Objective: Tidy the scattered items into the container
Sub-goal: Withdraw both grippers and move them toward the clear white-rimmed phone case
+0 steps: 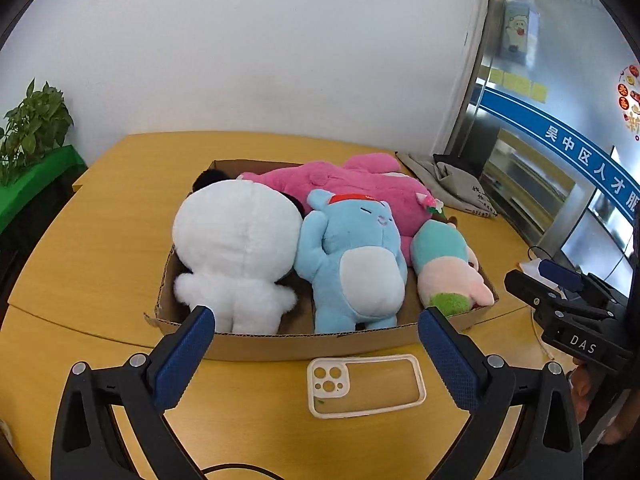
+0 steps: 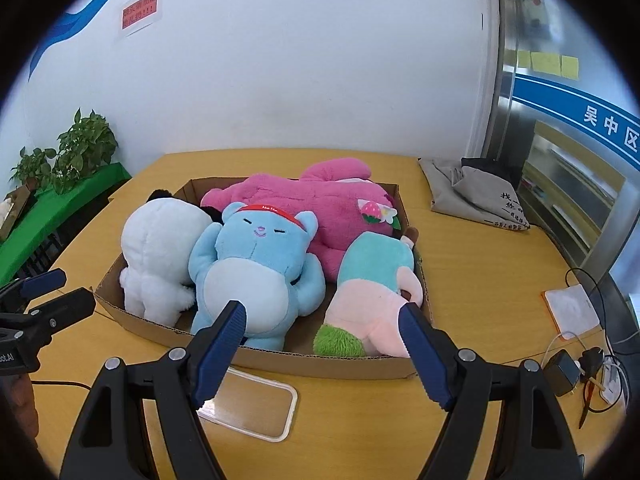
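Both tongs, left (image 1: pixel 316 344) and right (image 2: pixel 322 334), gape empty; four plush toys fill box (image 1: pixel 304 344). Phone case (image 1: pixel 366 386) at bench's near edge: pinch its rim.

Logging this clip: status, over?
Left gripper and right gripper open, empty. Four plush toys in cardboard box. Phone case on table, outside box.

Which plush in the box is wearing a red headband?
The blue plush, lying face up between the white plush and the pink-and-teal plush. No other toy in the box has a headband.
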`<state>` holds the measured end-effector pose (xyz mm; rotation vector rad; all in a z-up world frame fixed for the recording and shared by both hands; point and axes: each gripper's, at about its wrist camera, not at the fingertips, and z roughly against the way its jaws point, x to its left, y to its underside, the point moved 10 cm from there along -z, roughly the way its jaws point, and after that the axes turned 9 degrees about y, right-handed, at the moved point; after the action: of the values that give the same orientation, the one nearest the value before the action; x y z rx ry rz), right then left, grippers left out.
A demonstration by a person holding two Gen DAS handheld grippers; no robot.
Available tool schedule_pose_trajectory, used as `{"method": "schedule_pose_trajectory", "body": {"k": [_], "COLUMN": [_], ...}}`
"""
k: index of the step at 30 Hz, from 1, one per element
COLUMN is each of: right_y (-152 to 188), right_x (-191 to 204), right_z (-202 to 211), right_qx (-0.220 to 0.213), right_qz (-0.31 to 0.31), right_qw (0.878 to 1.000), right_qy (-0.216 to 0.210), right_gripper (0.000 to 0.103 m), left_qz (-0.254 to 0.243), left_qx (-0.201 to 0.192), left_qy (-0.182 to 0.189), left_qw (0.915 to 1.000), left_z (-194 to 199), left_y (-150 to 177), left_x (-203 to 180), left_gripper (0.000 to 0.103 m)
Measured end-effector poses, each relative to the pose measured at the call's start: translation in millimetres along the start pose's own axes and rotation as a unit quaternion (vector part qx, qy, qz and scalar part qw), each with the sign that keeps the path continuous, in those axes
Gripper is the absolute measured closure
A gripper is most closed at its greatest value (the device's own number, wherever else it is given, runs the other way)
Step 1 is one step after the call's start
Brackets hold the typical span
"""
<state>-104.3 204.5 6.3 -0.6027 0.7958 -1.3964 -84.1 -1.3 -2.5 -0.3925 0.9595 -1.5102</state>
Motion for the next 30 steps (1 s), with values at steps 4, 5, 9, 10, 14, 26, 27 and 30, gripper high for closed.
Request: {"method": "schedule_pose_trajectory", "body": {"k": [4,5,9,10,14,26,27,30], "right_y": [4.5,5.4,6.6,6.8,7.9,11.2,11.1,11.1], "right_x": [2.8,3.7,5.4,5.8,5.8,4.9,5.1,5.1], "right_z": [1.8,2.3,3.9,4.4,4.2,3.7,4.0,4.6], "right_qx": [0.002,0.004,0.003,0.002,0.004,0.007,0.007,0.007], "right_qz": [0.003,0.004,0.010,0.010,0.011,0.009,0.009,0.009], "right_qw": [1.000,1.000,1.000,1.000,1.000,1.000,1.000,1.000], "right_qy": [0.000,0.000,0.001,0.000,-0.001,0.000,0.000,0.000], "right_gripper": [0.024,0.024,0.024,0.024,0.024,0.024,0.024,0.024], "left_qz": [0.001,-0.001,-0.003,-0.004,-0.008,-0.009,-0.009,-0.009], "left_qx": [-0.008,-0.009,-0.008,-0.008,-0.007,-0.003,-0.003,-0.003], "left_qy": [0.003,0.001,0.004,0.004,0.005,0.007,0.007,0.006], "left_qw": [1.0000,1.0000,1.0000,1.0000,0.9999,0.9999,0.9999,0.9999], "left_z": [4.1,4.8,6.8,7.0,6.9,5.0,5.1,5.2], "left_y": [-2.9,-2.9,-0.4,0.1,1.1,2.8,2.7,2.7], "left_x": [-6.0,-6.5,-9.0,-9.8,-13.0,-14.5,-14.7,-14.8], "left_gripper": [0.000,0.000,0.000,0.000,0.000,0.000,0.000,0.000]}}
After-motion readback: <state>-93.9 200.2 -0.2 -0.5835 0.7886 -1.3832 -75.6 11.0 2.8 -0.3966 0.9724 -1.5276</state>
